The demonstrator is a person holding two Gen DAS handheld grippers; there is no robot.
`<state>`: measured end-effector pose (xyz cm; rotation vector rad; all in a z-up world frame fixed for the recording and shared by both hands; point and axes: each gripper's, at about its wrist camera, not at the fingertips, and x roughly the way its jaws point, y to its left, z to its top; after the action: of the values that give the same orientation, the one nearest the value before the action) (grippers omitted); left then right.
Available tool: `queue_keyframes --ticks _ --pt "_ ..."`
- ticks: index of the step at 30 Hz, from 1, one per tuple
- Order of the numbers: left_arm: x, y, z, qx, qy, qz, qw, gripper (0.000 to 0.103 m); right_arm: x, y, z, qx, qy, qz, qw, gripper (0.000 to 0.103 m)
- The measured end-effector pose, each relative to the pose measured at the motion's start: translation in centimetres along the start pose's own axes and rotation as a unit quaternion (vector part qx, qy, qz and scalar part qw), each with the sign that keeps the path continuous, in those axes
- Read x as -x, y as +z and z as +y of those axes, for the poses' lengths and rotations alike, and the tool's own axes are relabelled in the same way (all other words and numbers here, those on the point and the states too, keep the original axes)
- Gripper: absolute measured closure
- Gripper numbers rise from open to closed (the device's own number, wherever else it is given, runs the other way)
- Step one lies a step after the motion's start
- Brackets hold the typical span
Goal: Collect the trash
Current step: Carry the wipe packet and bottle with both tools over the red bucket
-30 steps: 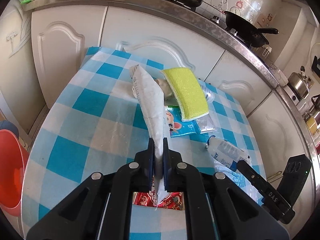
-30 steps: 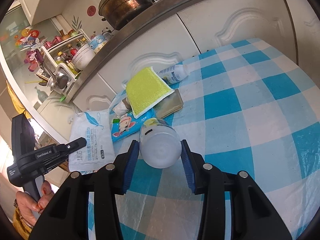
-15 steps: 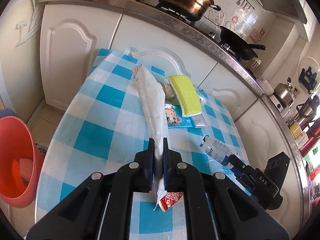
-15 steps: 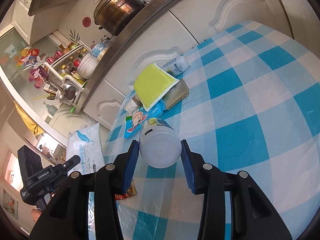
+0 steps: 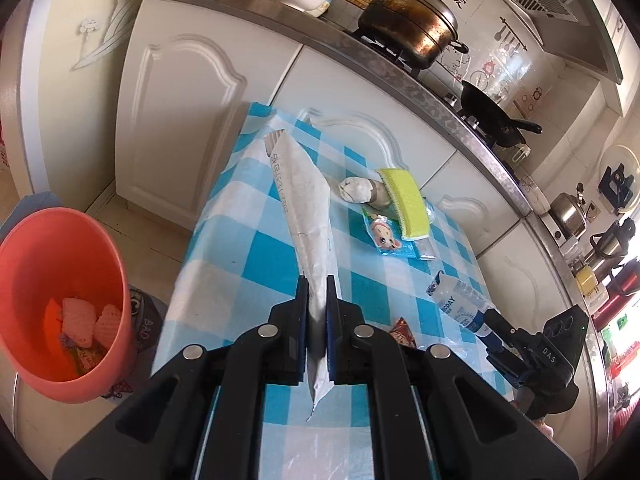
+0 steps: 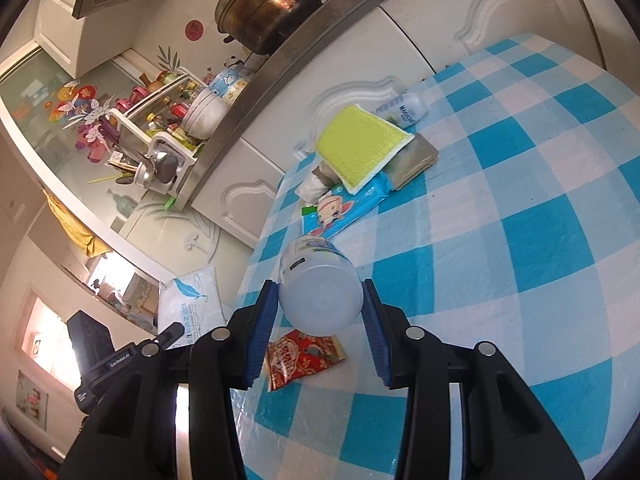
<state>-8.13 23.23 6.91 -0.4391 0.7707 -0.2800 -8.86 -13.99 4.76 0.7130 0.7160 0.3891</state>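
Above the table [image 5: 224, 248], near its front edge, I have my left gripper [image 5: 317, 312] pinched nearly flat on a white packet [image 5: 304, 196], which sticks out forward from the pads, lifted off the checked cloth, its far printed end pointing toward the table's far left corner. A short tail of the packet hangs below the fingers. My right gripper [image 6: 320, 312] is partly closed around a plastic bottle [image 6: 320, 292], one blue pad pressed on each side of its pale body, with the bottle's base facing the camera; from the left wrist view I see the same bottle [image 5: 456, 300] held off the cloth toward the table's right edge.

On the cloth directly under the bottle lies a red snack wrapper [image 6: 304, 356], close to the front edge. Toward the far edge, by the white cabinet doors, I see a cluster: a yellow sponge [image 6: 360, 140] resting on a brownish block [image 6: 412, 156], a blue wipes pack [image 6: 348, 206] with a cartoon face partly under the sponge, a crumpled tissue [image 6: 312, 188] touching the pack's left end, and a small white bottle [image 6: 404, 110] lying on its side right behind the sponge.

Down on the floor beside the table's left edge stands an orange bin [image 5: 60, 256] with a few scraps in its bottom. On the counter behind the table sits a large pot [image 5: 408, 24].
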Motion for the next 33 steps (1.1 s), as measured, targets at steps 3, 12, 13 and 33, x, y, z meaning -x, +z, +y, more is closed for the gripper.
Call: queue_keyframes --ticks 3,12,13,33 --pt "0.9 0.1 2.0 0.011 0.011 -0.008 0.9998 0.094 -0.6 -0.5 1.9 0.013 0.005 0.011 1.000 0.059" --pt "4.2 0.3 8.7 0.057 0.048 -0.033 0.9966 0.094 -5.0 -2.4 9.0 0.054 0.040 0.074 0.995 0.059" --pt "4.5 0.3 9.4 0.063 0.053 -0.036 0.9960 0.094 -5.7 -2.8 9.9 0.059 0.045 0.084 0.994 0.059" --pt "5.6 -2.0 22.0 0.160 0.138 -0.030 0.9770 0.094 -21.5 -9.6 22.5 0.150 0.067 0.258 0.952 0.059"
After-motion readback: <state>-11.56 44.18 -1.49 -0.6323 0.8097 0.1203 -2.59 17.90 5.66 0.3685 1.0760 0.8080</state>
